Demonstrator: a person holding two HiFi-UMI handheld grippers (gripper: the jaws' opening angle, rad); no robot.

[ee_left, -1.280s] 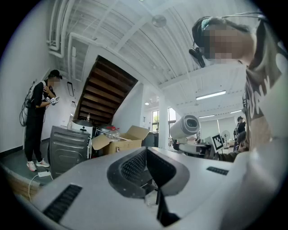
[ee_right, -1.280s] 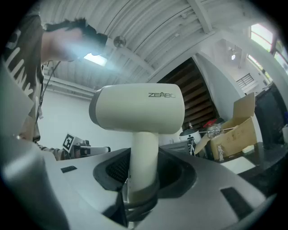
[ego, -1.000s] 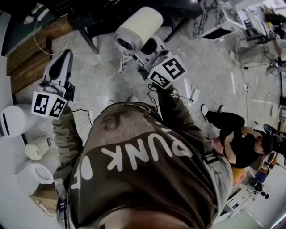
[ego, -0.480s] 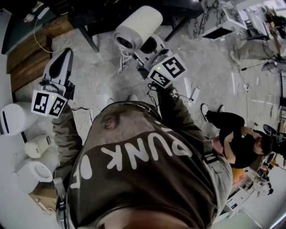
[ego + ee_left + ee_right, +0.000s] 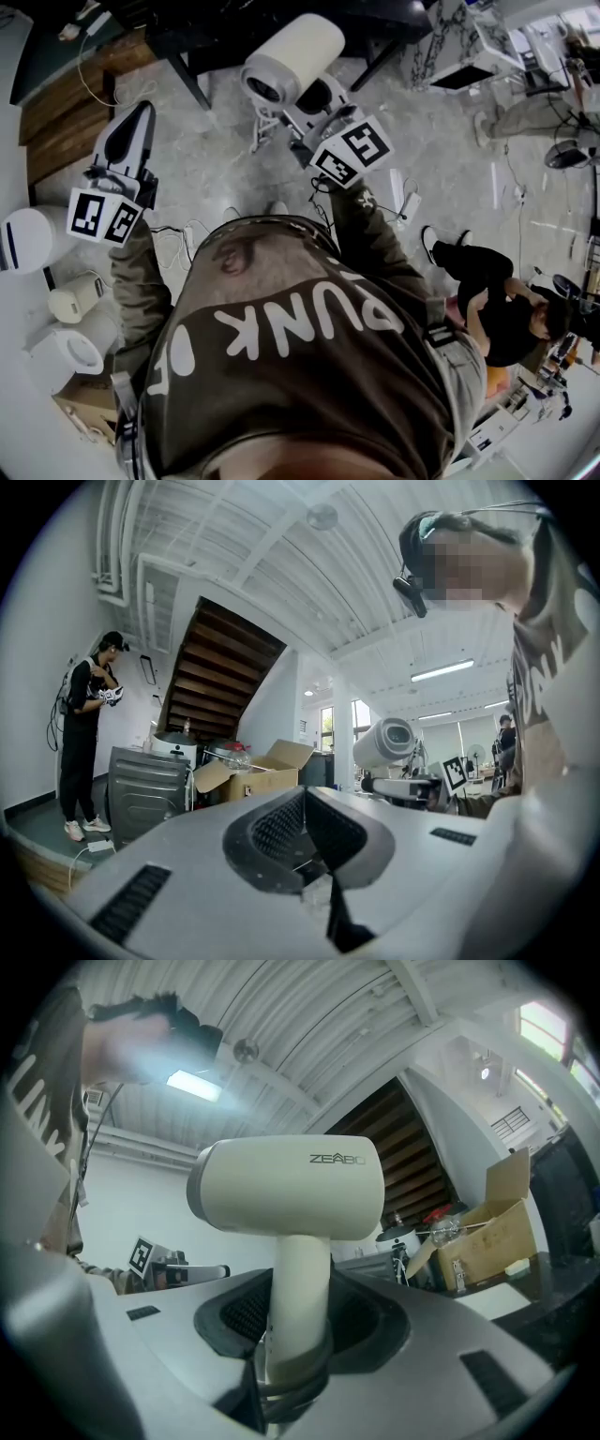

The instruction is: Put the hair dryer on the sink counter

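Clamping on the handle (image 5: 300, 1269), the right gripper (image 5: 298, 1335) carries the hair dryer (image 5: 291, 1194) at 12 o'clock, barrel free, presumably for setting down. The left gripper (image 5: 127, 141), jaws together and empty, is kept aside at 10 o'clock.

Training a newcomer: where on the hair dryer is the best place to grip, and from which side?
Grip the hair dryer by its handle, coming from the bottom end as the right gripper does: the handle is straight and slim; the barrel looks too wide.
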